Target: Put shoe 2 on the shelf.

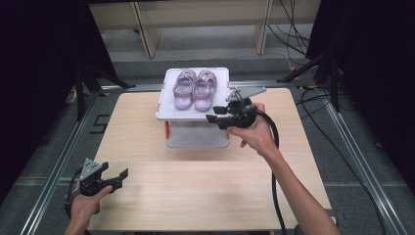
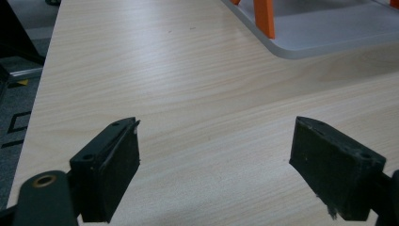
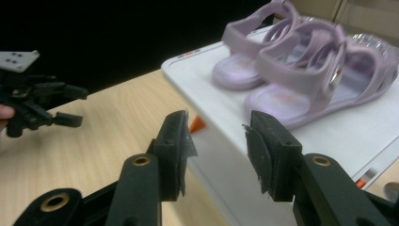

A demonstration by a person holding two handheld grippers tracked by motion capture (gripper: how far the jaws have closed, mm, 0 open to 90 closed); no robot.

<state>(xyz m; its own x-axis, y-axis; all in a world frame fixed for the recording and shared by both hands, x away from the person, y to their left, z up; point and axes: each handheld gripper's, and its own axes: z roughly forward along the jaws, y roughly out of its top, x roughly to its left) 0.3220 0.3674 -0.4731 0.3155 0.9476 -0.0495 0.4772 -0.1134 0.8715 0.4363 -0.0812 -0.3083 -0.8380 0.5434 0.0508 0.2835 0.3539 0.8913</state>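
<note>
Approach step: right gripper (image 3: 216, 141), fingers spread and empty, nears the purple sandals (image 1: 195, 88); next, straddle one and pinch.

Sandals (image 1: 194, 89) side by side on shelf (image 1: 167, 111) top, far centre of table (image 1: 195, 186).

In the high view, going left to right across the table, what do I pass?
left gripper → left purple sandal → right purple sandal, both on the white stand → right gripper, jaws open at the stand's right front corner.
</note>
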